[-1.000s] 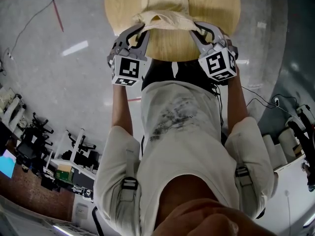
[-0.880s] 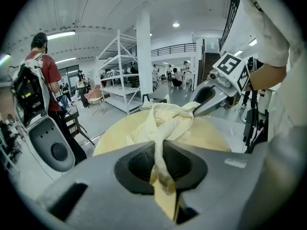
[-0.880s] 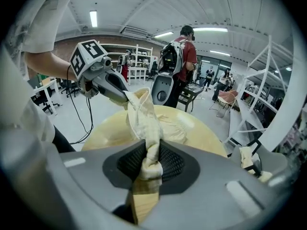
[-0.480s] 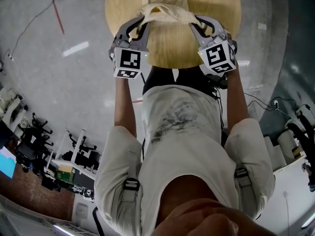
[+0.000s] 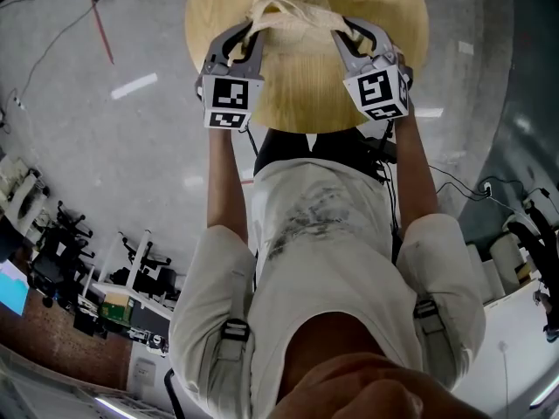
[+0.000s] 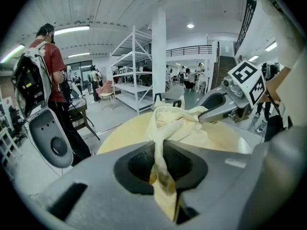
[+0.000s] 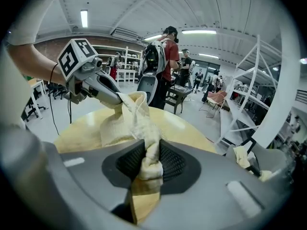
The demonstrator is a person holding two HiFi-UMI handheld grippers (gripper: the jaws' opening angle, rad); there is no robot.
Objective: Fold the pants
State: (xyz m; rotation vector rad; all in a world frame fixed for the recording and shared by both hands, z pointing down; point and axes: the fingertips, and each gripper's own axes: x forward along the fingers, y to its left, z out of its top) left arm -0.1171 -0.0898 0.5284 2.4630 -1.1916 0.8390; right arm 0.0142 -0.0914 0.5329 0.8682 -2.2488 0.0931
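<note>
The cream pants point(image 5: 293, 11) are on the far half of the round wooden table point(image 5: 306, 90), and the person has a claw on each side of them. The left claw point(image 5: 252, 35) is nearly closed, with a thin fold of cloth running straight down between its pads, so it's got the pants on the left side. The right claw point(image 5: 341, 31) has a fatter wad of the same cloth bunched between its pads. Its jaws have just been opening a bit, but the wad looks pinched there, not loose.

Between the two claws the held edge humps up off the table like a little bridge, while the rest of the pants lies flat further away. My guess is that's the point of the setup. With two matching spots gripped at about the same height, the edge stays stretched, so it can go over the far part and land straight instead of twisted. Both claws angle down toward the table and sit roughly level with each other, which fits that.

So it reads as mid-fold: edge lifted, not laid down yet. One thing to watch is that right side. If it lets go first, that corner could flop and the fold would come out crooked.
</note>
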